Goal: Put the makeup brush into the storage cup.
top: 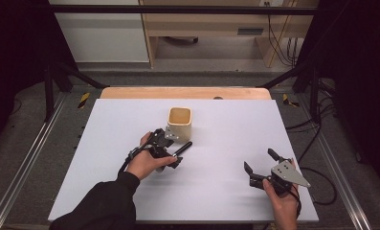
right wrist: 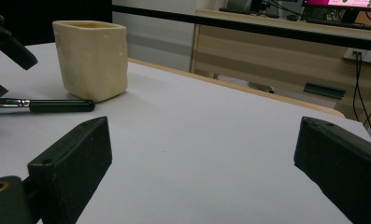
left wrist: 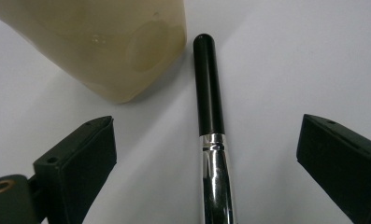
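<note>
A white board point(top: 216, 182) covers the table, with a strip of pale wood showing along its far edge. Around it are black frame bars and dark floor; behind stand light wooden furniture and hanging cables (the right gripper view also catches a lit screen at the top right).

A cream square cup point(top: 180, 123) stands upright on the far middle of the board. A brush handle point(top: 182, 148) lies flat just beside the cup, on its near side, apart from its base in the left gripper view. The long axis runs diagonally: the rounded black end point(left wrist: 205, 44) points toward the cup and to the right, and the silver ferrule point(left wrist: 216, 177) runs back toward the person.

The left gripper point(top: 171, 151), held in the left hand point(top: 147, 163), sits just near of the cup, its jaws spread wide on either side of the handle, not touching it.

The right gripper point(top: 262, 165), well apart to the cup's near right, has its jaws spread wide over bare board
</note>
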The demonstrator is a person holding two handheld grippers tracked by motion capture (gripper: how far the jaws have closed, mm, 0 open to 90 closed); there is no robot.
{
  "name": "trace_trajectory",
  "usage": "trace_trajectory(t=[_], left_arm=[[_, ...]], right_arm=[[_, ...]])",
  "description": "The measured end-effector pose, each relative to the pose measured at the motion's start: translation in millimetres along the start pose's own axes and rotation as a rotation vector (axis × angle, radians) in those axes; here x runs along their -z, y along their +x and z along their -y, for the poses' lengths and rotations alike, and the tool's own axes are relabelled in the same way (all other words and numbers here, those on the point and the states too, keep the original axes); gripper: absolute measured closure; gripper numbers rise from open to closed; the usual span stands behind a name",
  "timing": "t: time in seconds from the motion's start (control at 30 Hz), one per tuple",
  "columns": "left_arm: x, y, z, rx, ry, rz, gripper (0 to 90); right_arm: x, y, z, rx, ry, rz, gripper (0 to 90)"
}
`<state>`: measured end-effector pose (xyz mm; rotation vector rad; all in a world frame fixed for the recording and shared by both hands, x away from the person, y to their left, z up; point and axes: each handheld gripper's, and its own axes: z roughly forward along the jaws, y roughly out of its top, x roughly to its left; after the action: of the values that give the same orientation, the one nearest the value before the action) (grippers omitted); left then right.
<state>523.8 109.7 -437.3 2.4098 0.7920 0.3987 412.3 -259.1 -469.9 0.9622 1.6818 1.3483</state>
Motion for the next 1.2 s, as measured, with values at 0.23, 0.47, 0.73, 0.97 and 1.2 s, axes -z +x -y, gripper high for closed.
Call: trace_trajectory(t=[0.23, 0.47, 0.73, 0.97, 1.2], left_arm=[[-5.3, -2.3, -1.4, 0.013, 0.015, -0.009, 9.9], [-8.4, -2.0, -0.7, 0.012, 0.047, 0.000, 25.6], [-11.6, -2.3, -0.3, 0.010, 0.065, 0.012, 40.0], [-14.0, -3.0, -1.7, 0.012, 0.077, 0.009, 48.2], [-16.8, -2.7, -3.0, 0.025, 0.079, 0.021, 52.7]], right_arm=[[-0.3, 1.0, -0.1, 0.004, 0.008, -0.001, 4.6], [-0.3, 0.8, 0.0, 0.004, 0.006, 0.000, 4.7], [-0.6, 0.8, 0.1, 0.007, 0.007, 0.000, 4.7], [-0.8, 0.8, 0.3, 0.006, 0.009, -0.001, 4.8], [-0.8, 0.9, 0.3, 0.007, 0.010, 0.000, 4.8]])
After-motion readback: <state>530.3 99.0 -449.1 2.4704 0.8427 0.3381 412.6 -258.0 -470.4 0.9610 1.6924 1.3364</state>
